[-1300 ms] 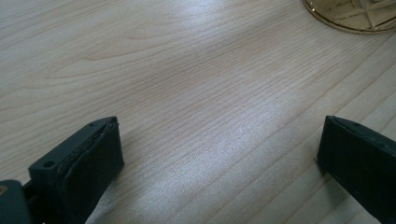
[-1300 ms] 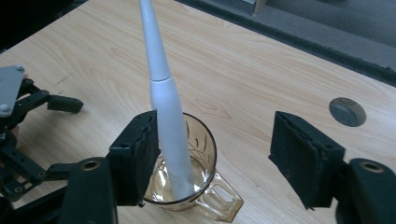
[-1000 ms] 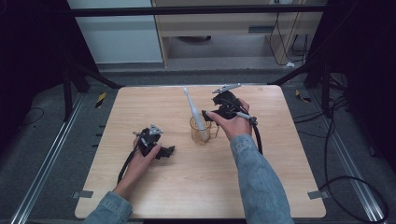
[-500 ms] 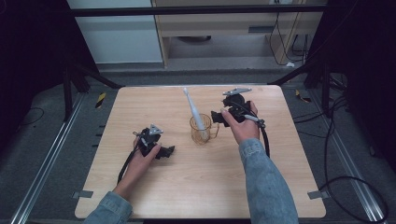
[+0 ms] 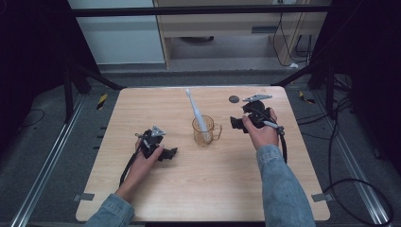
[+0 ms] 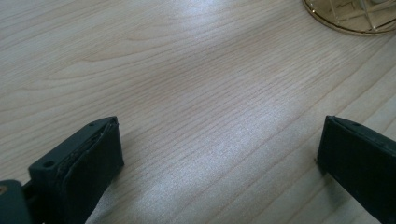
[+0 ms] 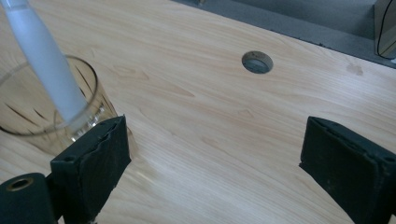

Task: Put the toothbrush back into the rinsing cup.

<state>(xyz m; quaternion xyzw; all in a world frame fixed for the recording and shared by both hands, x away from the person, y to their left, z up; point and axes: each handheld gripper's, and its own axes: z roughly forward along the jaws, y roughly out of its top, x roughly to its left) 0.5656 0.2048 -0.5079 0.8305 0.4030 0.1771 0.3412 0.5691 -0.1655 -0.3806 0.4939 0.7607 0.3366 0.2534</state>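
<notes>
I am holding my right gripper (image 5: 237, 124) wide open and empty beside the glass mug (image 5: 206, 131), mid-tabletop, with the toothbrush (image 5: 196, 111) leaning inside.

Bare table (image 5: 142, 109) lies open all round; only the glass mug (image 5: 204, 133) with its leaning toothbrush (image 5: 196, 108) stands mid-table

Light wooden bench (image 5: 208, 189), rounded corners, pale grain, soft glare near the middle. Round grey hole plug (image 5: 234, 99) near the far edge. Grey carpet floor (image 5: 42, 156) all round. Metal rails (image 5: 45, 179) run along both sides. Black cables (image 5: 350, 189) loop at right. Beyond: white cabinet panel (image 5: 118, 35), wooden desk (image 5: 227, 19). Dark sides.
</notes>
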